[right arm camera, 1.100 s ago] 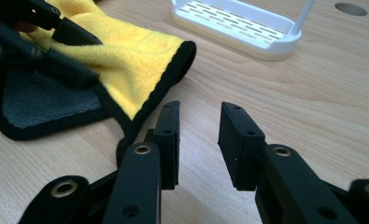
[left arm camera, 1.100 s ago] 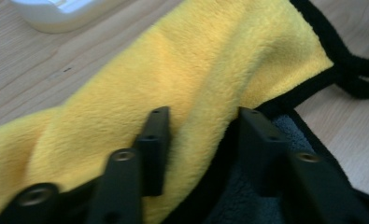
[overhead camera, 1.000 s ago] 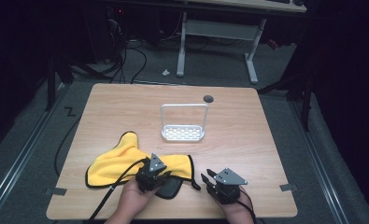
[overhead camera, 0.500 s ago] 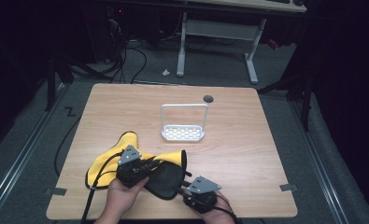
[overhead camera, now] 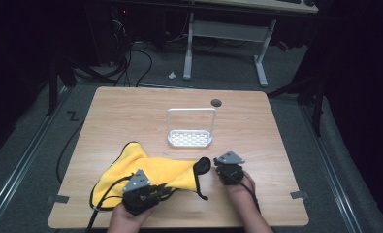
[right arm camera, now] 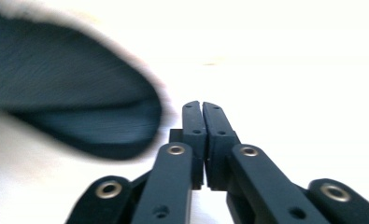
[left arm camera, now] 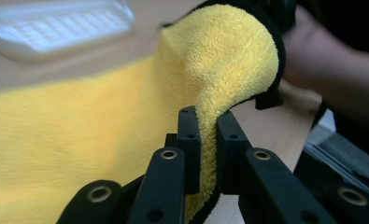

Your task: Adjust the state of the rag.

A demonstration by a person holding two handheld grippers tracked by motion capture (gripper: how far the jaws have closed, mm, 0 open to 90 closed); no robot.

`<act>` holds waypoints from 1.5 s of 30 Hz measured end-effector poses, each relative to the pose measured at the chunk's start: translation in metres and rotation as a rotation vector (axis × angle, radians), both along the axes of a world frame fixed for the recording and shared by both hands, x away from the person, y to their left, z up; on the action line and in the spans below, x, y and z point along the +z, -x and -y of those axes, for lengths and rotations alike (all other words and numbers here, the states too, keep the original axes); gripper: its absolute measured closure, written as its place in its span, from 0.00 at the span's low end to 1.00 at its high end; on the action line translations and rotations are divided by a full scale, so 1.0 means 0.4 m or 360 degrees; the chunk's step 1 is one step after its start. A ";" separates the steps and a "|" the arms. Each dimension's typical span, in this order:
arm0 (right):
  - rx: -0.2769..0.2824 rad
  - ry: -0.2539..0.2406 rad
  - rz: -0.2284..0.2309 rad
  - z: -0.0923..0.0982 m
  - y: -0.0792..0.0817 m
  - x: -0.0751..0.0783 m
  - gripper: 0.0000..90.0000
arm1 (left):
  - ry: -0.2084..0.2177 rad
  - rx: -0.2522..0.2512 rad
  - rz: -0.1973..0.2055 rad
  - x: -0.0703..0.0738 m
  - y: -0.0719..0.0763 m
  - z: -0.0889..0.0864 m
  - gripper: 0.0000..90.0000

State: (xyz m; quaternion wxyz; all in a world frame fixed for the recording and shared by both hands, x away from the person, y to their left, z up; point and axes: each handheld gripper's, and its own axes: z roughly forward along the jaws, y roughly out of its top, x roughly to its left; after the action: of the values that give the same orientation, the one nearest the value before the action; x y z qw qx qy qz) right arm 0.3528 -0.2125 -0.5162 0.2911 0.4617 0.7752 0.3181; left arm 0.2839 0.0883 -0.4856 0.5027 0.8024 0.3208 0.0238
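Along table's near edge, yellow cloth [overhead camera: 145, 167] crosswise

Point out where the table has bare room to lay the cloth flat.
Bare: the left strip beside the white rack, the back edge of the table by the round hole, and the right side past the right gripper. Crowded: the near edge, where the yellow cloth and the left gripper sit.
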 end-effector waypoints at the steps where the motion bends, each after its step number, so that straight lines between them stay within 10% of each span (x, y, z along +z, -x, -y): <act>1: -0.0035 -0.0025 0.0001 0.027 -0.003 0.008 0.95 | -0.0014 -0.0036 -0.0048 -0.019 -0.002 0.022 0.91; 9: -0.0043 -0.0183 0.0078 0.120 0.097 0.046 0.85 | -0.0047 -0.0310 -0.0259 -0.099 0.002 0.213 0.79; 17: 0.0162 -0.0170 0.0005 0.065 0.172 0.038 0.76 | 0.0039 -0.0281 -0.0189 -0.048 0.016 0.123 0.51; 21: 0.0152 -0.0158 -0.0044 0.057 0.161 0.023 0.71 | -0.0028 -0.0108 -0.0025 -0.010 0.005 0.015 0.50; 27: -0.0016 -0.0297 -0.0085 0.087 0.065 0.035 0.62 | -0.0149 0.0433 -0.0039 -0.034 -0.196 -0.190 0.51; 34: -0.0076 -0.0212 -0.0239 0.048 -0.030 -0.004 0.58 | -0.0247 0.0552 -0.0229 -0.106 -0.302 -0.192 0.47; 41: -0.0027 -0.0140 -0.0204 0.037 -0.014 -0.003 0.91 | -0.0332 0.0479 -0.0184 -0.104 -0.281 -0.159 0.96; 43: -0.0036 -0.0162 -0.0047 0.049 -0.004 0.045 0.91 | -0.0241 0.0517 -0.0109 -0.074 -0.272 -0.167 0.96; 45: -0.0055 -0.0212 0.0095 0.068 0.010 0.104 0.90 | -0.0009 0.0586 0.0077 0.014 -0.244 -0.200 0.96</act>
State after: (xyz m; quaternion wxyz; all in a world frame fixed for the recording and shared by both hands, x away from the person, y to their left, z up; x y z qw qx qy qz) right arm 0.3487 -0.2398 -0.4746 0.2882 0.4836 0.7353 0.3774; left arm 0.3814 0.1684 -0.4802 0.4950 0.7308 0.4500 0.1356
